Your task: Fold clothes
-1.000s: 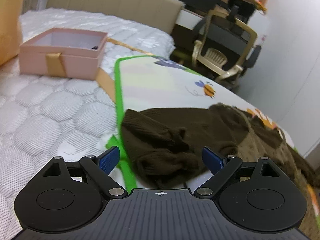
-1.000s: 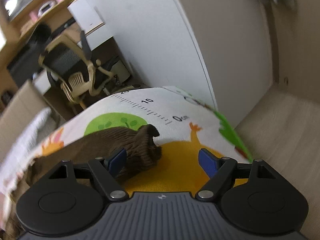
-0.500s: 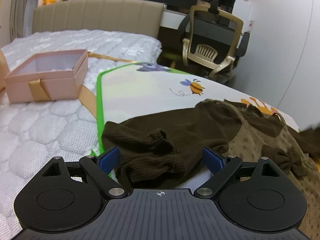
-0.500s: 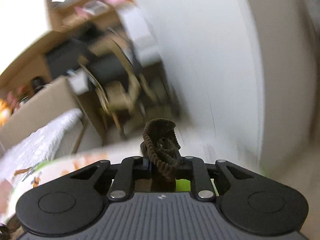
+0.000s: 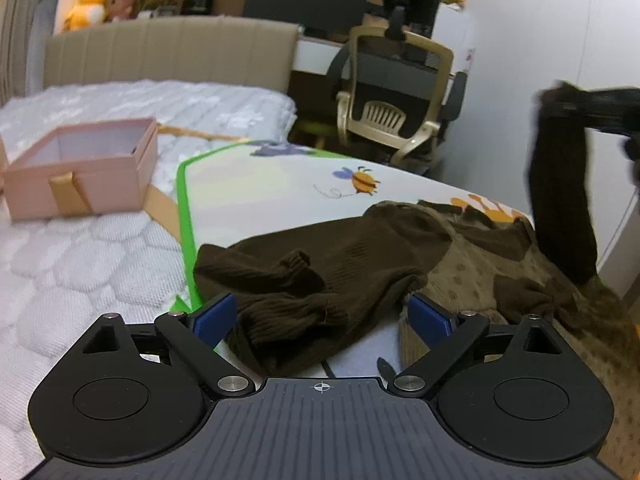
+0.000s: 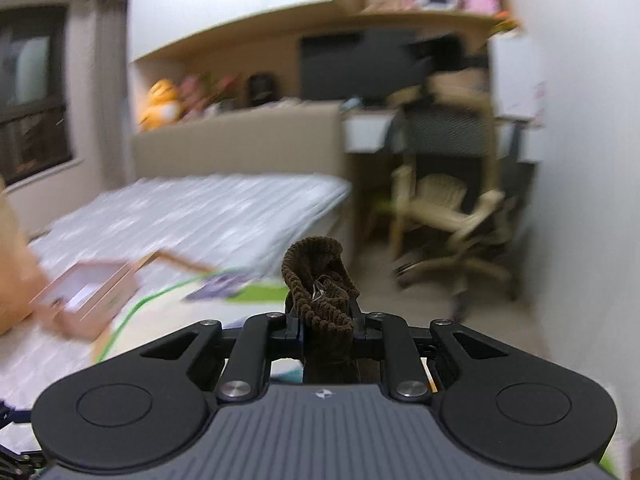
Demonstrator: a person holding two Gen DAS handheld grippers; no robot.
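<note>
Item: brown sweater [image 5: 360,248] on play mat [image 5: 256,184]; right gripper [image 6: 326,328] clenched on lifted sleeve cuff [image 6: 320,280] at 3 o'clock for folding inward, left gripper [image 5: 320,318] released, straddling the near sleeve [image 5: 288,312] at 6 o'clock.

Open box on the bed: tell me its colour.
The box is pale pink with a gold ribbon; clearest in the left wrist view.
</note>
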